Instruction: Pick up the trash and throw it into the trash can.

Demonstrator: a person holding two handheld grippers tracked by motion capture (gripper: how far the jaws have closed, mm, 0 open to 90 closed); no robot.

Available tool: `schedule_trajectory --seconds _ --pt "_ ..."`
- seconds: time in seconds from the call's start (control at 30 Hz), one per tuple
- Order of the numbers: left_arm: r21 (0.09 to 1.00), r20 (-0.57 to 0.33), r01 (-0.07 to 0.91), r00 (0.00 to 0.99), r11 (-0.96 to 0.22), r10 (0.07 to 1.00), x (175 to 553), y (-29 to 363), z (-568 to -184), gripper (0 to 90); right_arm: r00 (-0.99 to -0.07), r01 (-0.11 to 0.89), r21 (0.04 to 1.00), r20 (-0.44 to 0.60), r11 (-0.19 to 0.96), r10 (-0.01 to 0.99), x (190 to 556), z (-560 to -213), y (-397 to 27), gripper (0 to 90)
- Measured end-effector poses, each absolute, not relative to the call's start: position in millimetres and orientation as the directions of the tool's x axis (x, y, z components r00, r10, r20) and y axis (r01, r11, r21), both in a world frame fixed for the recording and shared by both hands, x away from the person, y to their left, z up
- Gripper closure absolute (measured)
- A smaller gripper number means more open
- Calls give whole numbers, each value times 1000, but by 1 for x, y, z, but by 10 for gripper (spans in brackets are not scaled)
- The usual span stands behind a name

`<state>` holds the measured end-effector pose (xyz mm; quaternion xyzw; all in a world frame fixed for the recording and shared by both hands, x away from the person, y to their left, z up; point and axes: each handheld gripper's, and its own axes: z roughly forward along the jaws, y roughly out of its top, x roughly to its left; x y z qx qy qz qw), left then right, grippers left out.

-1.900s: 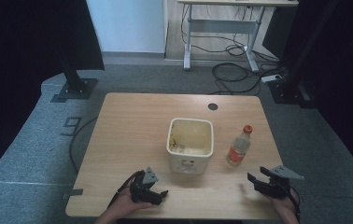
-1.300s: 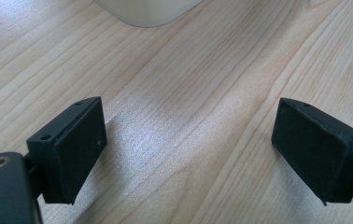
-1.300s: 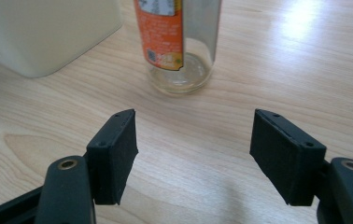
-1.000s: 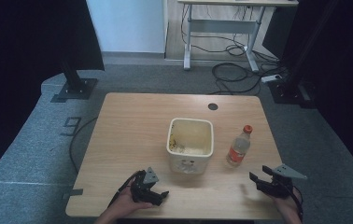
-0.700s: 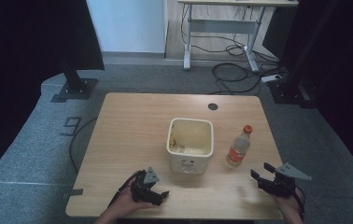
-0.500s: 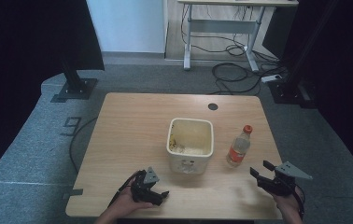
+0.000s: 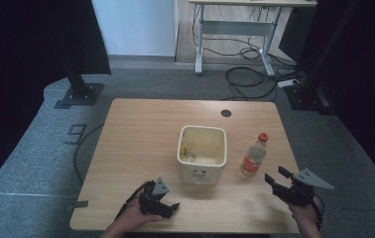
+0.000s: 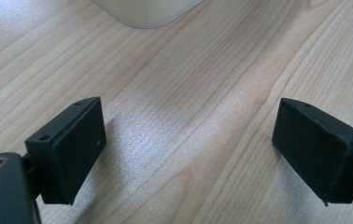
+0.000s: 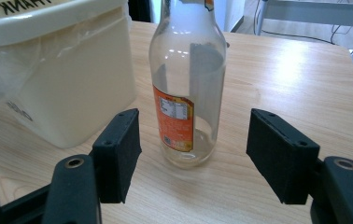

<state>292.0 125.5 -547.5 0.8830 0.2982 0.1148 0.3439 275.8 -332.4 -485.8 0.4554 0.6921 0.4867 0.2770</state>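
A clear plastic bottle (image 7: 253, 157) (image 9: 187, 88) with an orange cap and orange label stands upright on the wooden table (image 7: 141, 134), just right of a cream square bin (image 7: 201, 152) (image 9: 58, 70). My right gripper (image 7: 276, 178) (image 9: 193, 156) is held a little above the table near its front right corner, pointing at the bottle. Its jaws are open and have just been closing slightly; the bottle stands beyond the pads, untouched. My left gripper (image 7: 173, 206) (image 8: 188, 149) rests low at the front left, open over bare wood.
The bin is lined with a plastic bag and holds some scraps. A round cable hole (image 7: 226, 113) lies at the table's far side. Beyond the table are grey floor, black stand bases (image 7: 79, 94) and a desk frame with cables (image 7: 245, 74).
My right gripper has risen a little off the table and edged toward the bottle. The left gripper, bin and bottle have not moved.
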Motion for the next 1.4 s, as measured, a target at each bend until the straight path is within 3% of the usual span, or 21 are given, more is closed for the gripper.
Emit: schedule_trajectory --seconds 0.73,0.9,1.4 --pt "676 -4 452 792 -582 611 291 125 -547 101 -449 282 956 59 79 891 282 -454 -321 361" --pt "677 -3 452 792 -582 611 291 125 -547 101 -443 238 964 -2 120 897 283 -439 -314 364" --pt "677 -3 452 791 -581 611 291 125 -547 102 -428 231 969 16 92 904 301 -429 -308 368"
